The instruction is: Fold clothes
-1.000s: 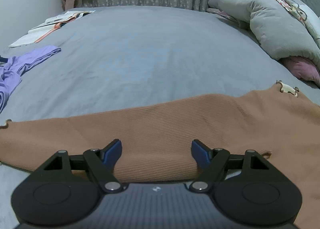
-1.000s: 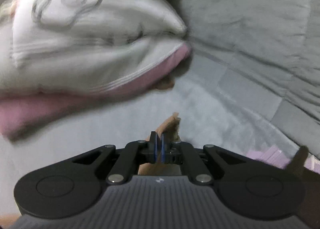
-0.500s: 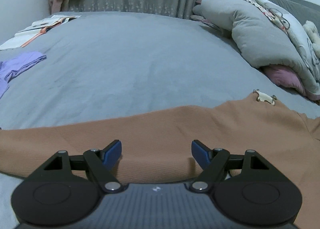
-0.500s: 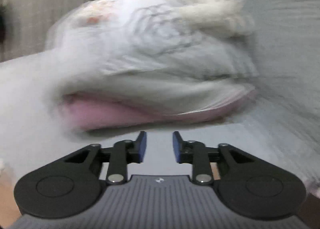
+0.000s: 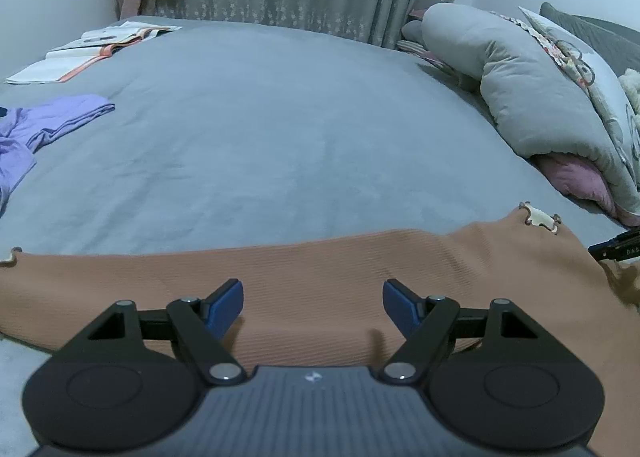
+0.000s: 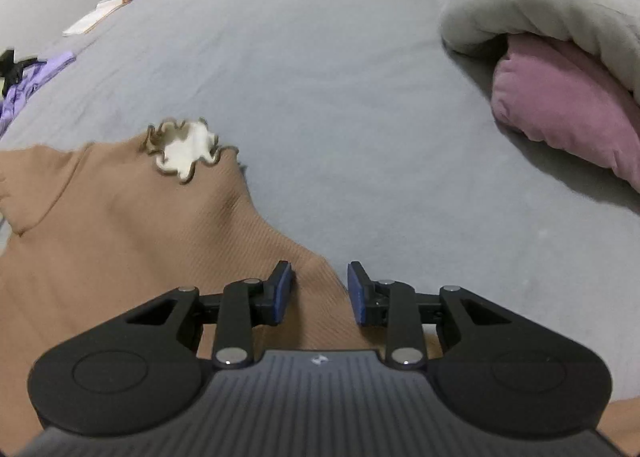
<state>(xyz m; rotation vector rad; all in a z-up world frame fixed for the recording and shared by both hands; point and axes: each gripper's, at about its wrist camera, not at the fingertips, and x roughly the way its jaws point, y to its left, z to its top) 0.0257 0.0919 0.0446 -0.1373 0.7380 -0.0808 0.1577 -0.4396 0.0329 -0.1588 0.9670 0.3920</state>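
Tan top (image 5: 320, 289) lies spread flat across the grey bed (image 5: 280, 137). Left gripper (image 5: 313, 305) hovers over it, fingers wide apart. Right gripper (image 6: 319, 291) gapes at its edge, possibly touching the cloth.

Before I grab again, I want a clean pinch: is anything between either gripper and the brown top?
Nothing visible. The left gripper hangs open over the brown top, and the right gripper is open astride its edge.
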